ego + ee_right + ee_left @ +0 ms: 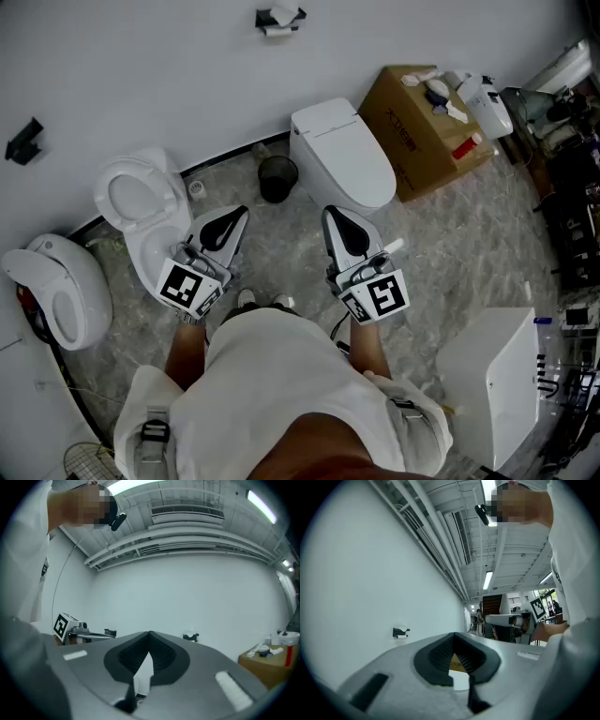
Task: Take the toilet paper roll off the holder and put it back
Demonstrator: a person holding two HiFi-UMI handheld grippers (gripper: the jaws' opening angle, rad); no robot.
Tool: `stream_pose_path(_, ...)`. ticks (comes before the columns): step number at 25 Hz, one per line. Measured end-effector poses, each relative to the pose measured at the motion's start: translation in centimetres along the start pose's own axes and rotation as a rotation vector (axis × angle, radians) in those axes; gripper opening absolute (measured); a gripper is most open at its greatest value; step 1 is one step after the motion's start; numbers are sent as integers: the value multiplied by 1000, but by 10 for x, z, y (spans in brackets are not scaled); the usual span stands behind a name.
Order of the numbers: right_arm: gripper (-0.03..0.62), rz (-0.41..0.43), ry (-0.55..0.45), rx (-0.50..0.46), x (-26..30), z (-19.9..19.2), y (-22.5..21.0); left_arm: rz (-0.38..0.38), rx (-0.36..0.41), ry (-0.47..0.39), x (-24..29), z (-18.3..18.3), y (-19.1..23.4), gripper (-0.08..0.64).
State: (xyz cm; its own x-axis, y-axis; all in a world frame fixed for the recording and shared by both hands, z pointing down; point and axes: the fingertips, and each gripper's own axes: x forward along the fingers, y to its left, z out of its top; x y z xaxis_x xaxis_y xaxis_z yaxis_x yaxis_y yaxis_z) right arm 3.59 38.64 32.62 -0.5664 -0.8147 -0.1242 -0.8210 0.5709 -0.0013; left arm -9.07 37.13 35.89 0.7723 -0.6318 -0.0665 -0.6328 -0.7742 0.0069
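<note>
The toilet paper roll (279,19) sits on a black holder high on the white wall, far ahead of both grippers. It shows small in the left gripper view (400,633) and in the right gripper view (190,635). My left gripper (239,214) points level toward the wall with its jaws meeting at the tip (453,635) and nothing between them. My right gripper (330,214) is held beside it, also shut and empty (150,633). Both are well short of the roll.
A white toilet (342,155) stands under the holder, with a black bin (277,178) to its left. An open-lid toilet (141,202) and another (61,291) stand at left. A cardboard box (422,131) stands at right, a white cabinet (497,375) at near right, and a second black wall bracket (23,141) at left.
</note>
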Motion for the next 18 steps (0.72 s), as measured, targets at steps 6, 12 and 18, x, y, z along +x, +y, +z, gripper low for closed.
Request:
stream_pose_path(6,11,-2,8,-2,0,-3,1,9,-6,-1,-4,-2,0,0)
stream_pose_path(12,12,16,13,11,1,-4,-1,-3,-2,1,2,1,-4,0)
stream_pose_path(18,12,15,12,10,5,-7,-4,-14,3,7,7,-1,-2,0)
